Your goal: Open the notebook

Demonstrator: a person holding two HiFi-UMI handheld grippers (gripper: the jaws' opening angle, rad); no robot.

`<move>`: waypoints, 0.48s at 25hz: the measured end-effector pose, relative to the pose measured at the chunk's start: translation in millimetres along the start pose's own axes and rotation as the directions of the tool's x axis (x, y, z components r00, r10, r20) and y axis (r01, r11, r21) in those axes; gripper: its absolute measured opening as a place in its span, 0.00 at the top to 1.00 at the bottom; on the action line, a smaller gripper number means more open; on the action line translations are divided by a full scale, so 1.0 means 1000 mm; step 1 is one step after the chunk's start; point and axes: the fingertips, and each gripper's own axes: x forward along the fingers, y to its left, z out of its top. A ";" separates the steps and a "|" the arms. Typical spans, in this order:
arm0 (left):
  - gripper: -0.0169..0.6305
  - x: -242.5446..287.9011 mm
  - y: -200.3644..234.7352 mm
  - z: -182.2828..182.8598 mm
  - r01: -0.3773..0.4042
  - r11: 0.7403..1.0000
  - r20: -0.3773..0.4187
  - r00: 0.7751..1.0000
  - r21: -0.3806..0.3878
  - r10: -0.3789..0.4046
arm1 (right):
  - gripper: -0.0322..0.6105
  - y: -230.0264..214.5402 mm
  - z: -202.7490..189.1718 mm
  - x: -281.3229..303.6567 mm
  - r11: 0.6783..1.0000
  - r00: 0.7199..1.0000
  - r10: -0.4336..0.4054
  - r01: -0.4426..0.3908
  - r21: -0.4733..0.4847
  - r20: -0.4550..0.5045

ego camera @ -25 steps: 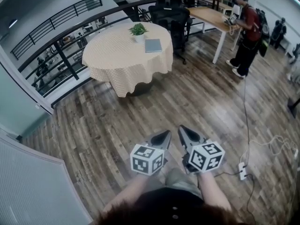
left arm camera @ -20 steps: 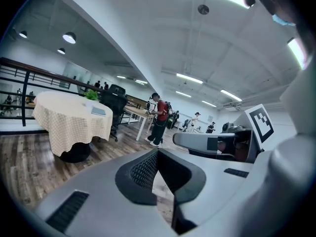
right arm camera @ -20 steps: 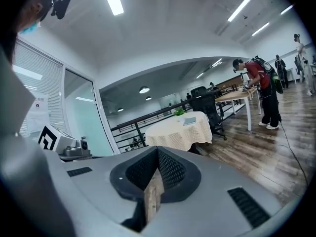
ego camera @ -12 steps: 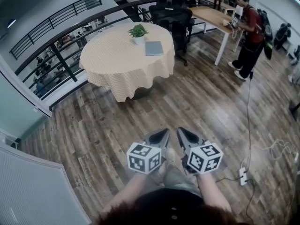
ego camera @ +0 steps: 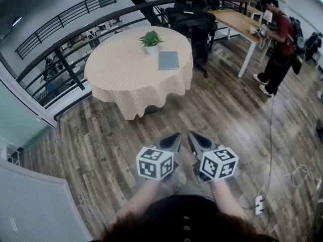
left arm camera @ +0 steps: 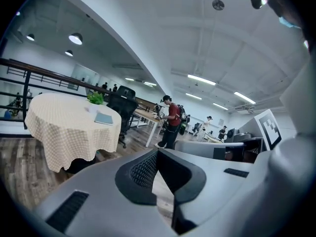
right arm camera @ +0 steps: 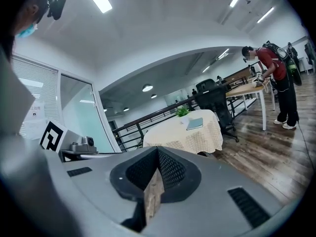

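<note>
A grey-blue notebook lies closed on the round table with a checked cloth, on its far right part. It also shows small in the left gripper view and in the right gripper view. Both grippers are held side by side over the wooden floor, well short of the table and pointing towards it. The left gripper is shut with nothing in it. The right gripper has its jaws meeting at the tip, also with nothing between them.
A potted plant stands on the table beside the notebook. Black office chairs sit behind the table, by a wooden desk where a person stands. A railing runs left. A power strip with cable lies at right.
The table and notebook have come nearer and lower in the head view. Both grippers have been carried forward together over the floor, staying side by side.
</note>
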 end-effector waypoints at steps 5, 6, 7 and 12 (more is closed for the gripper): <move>0.96 0.050 0.019 0.032 -0.002 1.000 0.020 1.000 -0.014 0.002 | 0.93 -0.043 0.030 0.035 1.000 1.000 0.010 -0.010 -0.005 -0.008; 0.96 0.059 0.023 0.036 -0.003 1.000 0.021 1.000 -0.014 0.004 | 0.93 -0.051 0.034 0.041 1.000 1.000 0.009 -0.009 -0.008 -0.009; 0.96 0.068 0.027 0.040 -0.006 1.000 0.021 1.000 -0.016 0.006 | 0.93 -0.058 0.038 0.046 1.000 1.000 0.009 -0.009 -0.010 -0.010; 0.96 0.105 0.037 0.052 -0.003 0.999 0.017 1.000 -0.036 0.003 | 0.93 -0.086 0.050 0.070 1.000 0.999 0.021 -0.022 -0.004 -0.024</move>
